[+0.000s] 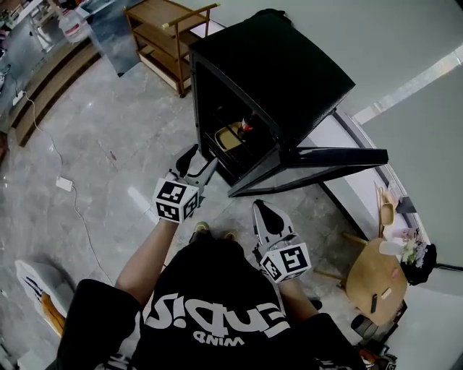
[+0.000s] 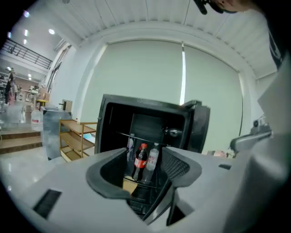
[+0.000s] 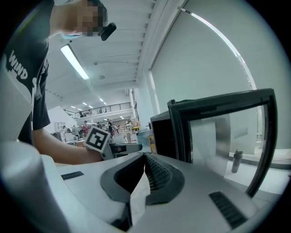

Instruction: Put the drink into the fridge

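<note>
Drink upright inside fridge; left hand-held gripper jaws apart, empty; right hand-held gripper jaws together.

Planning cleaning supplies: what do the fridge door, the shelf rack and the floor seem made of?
Fridge door: clear pane, probably glass, in a black frame; the room shows through. Shelf rack: bare light-brown boards, likely wood. Floor: glossy grey veined slabs, stone or tile.

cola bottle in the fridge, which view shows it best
The left gripper view: the cola bottle stands upright in the open fridge, cap and label clear. The head view catches only a red speck inside; the right gripper view misses it.
</note>
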A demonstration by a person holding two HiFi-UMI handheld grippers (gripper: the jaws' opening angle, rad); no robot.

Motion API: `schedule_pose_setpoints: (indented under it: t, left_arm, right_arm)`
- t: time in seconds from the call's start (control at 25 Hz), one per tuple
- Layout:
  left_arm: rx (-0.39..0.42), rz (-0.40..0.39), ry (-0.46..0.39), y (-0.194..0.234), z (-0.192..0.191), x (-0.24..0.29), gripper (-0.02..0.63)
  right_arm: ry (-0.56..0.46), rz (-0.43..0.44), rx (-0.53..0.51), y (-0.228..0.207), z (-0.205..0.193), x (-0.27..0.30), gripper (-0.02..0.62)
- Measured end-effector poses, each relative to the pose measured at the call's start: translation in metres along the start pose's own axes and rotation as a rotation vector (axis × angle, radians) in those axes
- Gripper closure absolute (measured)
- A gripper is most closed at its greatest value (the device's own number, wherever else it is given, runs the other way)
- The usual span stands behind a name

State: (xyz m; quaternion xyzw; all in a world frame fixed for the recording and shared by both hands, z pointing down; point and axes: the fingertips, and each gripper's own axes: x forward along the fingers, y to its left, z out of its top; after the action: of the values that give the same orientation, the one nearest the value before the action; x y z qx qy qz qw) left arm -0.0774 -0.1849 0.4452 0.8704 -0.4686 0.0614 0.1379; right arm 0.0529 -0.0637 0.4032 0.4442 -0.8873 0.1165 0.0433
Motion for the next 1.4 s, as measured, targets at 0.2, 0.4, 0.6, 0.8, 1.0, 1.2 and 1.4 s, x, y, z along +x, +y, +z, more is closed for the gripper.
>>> schedule_pose_setpoints:
  t: [0.2,0.4,0.6,0.8,1.0,1.2,1.4]
  left_arm:
    - [-0.005,-0.029,-0.051,-0.030,0.031,-0.046,0.528]
    - [-0.010,-0.089,-0.105,-0.056,0.046,-0.082,0.597]
    - [0.012,-0.059,-0.127,-0.061,0.051,-0.107,0.598]
    - [0.030,-0.015,-0.138,-0.059,0.046,-0.121,0.597]
    - [0.029,0.016,-0.136,-0.055,0.036,-0.124,0.598]
    - [0.026,0.031,-0.133,-0.054,0.037,-0.123,0.598]
    - [0.018,0.029,-0.124,-0.058,0.035,-0.122,0.598]
  right_arm:
    - [-0.017,-0.009,0.003,0.004,0.012,-0.003,0.571]
    - [-0.039,-0.046,-0.002,-0.004,0.020,-0.009,0.571]
    - [-0.059,-0.063,-0.030,-0.007,0.030,-0.016,0.571]
    - [-0.082,-0.077,-0.040,-0.010,0.031,-0.021,0.571]
    - [-0.096,-0.089,-0.032,-0.014,0.028,-0.023,0.571]
    - [-0.094,-0.109,-0.028,-0.022,0.029,-0.027,0.571]
    - [-0.102,-0.111,-0.023,-0.024,0.033,-0.030,0.571]
